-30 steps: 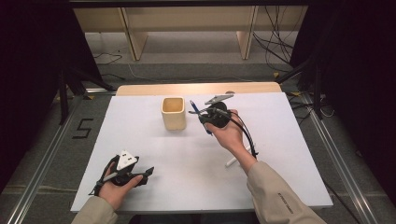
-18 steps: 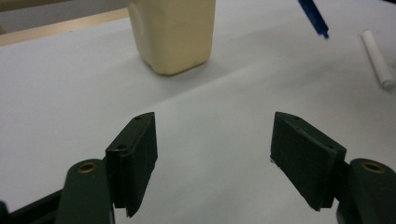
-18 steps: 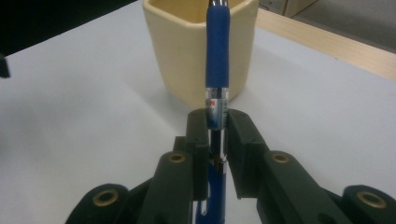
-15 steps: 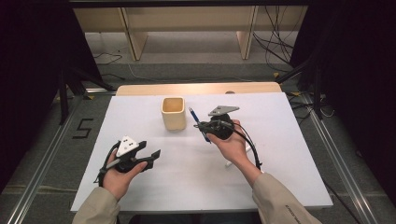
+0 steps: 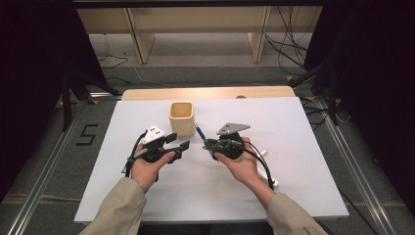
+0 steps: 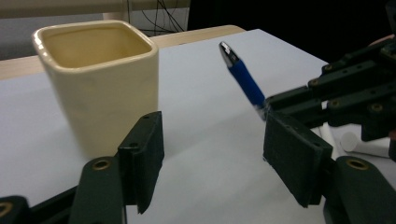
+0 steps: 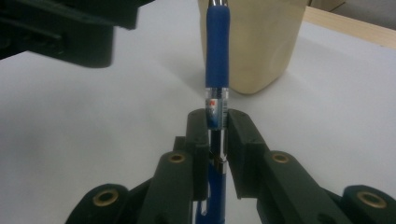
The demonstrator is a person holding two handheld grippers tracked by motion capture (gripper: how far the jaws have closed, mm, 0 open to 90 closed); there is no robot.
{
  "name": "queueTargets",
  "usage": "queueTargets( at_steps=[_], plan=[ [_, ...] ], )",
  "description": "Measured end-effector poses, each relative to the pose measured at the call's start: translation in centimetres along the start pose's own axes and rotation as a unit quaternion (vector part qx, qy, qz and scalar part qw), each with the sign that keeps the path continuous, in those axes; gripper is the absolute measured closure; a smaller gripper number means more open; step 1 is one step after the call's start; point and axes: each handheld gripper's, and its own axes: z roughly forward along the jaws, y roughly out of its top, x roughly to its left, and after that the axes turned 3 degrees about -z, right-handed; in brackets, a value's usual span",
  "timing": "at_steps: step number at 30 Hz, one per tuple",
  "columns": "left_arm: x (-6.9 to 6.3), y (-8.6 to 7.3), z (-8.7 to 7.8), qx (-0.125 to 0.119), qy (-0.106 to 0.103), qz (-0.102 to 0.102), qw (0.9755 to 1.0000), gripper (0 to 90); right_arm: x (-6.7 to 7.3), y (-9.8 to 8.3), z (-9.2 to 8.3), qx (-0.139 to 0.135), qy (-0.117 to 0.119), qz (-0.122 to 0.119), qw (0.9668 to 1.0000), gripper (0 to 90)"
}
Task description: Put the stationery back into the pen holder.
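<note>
Left tongs [image 5: 182,144] risen, nearer pen [image 5: 201,135], jaws closing, empty.

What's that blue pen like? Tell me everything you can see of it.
The pen is a slim ballpoint with a blue grip sleeve, a clear section bearing print, and a silvery tip. It is clamped across its middle between the two black jaws of the right gripper, held off the white table. It slants up toward the cream cup, its tip close to the cup but apart from it. Nothing else touches it.
</note>
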Motion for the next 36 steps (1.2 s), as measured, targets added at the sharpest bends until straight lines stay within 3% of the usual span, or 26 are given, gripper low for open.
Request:
queueTargets(
  at_steps=[10,22,27,31,36],
  plan=[
    [-0.6,1.0,2.7,0.002,-0.033,-0.04,0.9986,45.7,0.9,-0.3,0.5,0.003,0.009,-0.008,0.9999,79.4],
    [-0.6,1.0,3.6,0.002,-0.054,-0.072,0.9959,57.5,1.0,-0.1,0.3,-0.005,0.007,-0.012,0.9999,79.4],
    [-0.6,1.0,3.6,-0.009,-0.063,-0.079,0.9949,66.7,1.1,0.0,0.2,-0.008,0.006,-0.011,0.9999,79.4],
    [-0.8,0.9,3.6,-0.03,-0.074,-0.104,0.9914,74.4,1.0,0.0,0.1,-0.013,0.004,-0.015,0.9998,79.6],
    [-1.1,1.0,3.4,-0.043,-0.086,-0.109,0.9894,78.9,1.1,0.2,0.0,-0.019,0.0,-0.018,0.9996,79.6]
  ],
)
